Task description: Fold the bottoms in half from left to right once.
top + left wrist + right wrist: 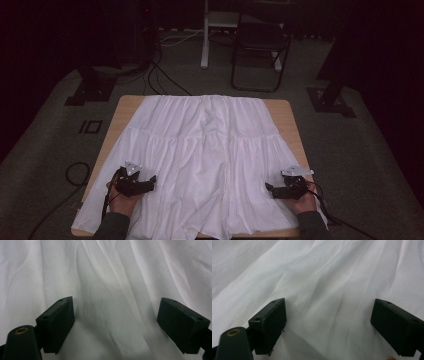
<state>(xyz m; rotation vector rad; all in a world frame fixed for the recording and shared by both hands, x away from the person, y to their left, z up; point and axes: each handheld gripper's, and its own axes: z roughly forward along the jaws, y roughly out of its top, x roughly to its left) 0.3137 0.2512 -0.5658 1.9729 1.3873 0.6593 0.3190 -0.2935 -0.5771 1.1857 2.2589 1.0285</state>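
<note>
A white tiered skirt (205, 155) lies spread flat over the wooden table (286, 116), waistband at the far edge, hem toward me. My left gripper (152, 181) rests low over the skirt's near left part, pointing right, its jaws wide open with only cloth (115, 302) below them. Opposite it, my right gripper (268, 188) sits on the near right part and points left, jaws also wide apart over wrinkled white fabric (329, 297). Neither pair of jaws pinches the cloth.
The skirt's hem hangs over the table's near edge (250, 234). Cables (75, 172) lie on the grey carpet left of the table. A black folding chair (260, 50) and a white stand (206, 35) are behind the table.
</note>
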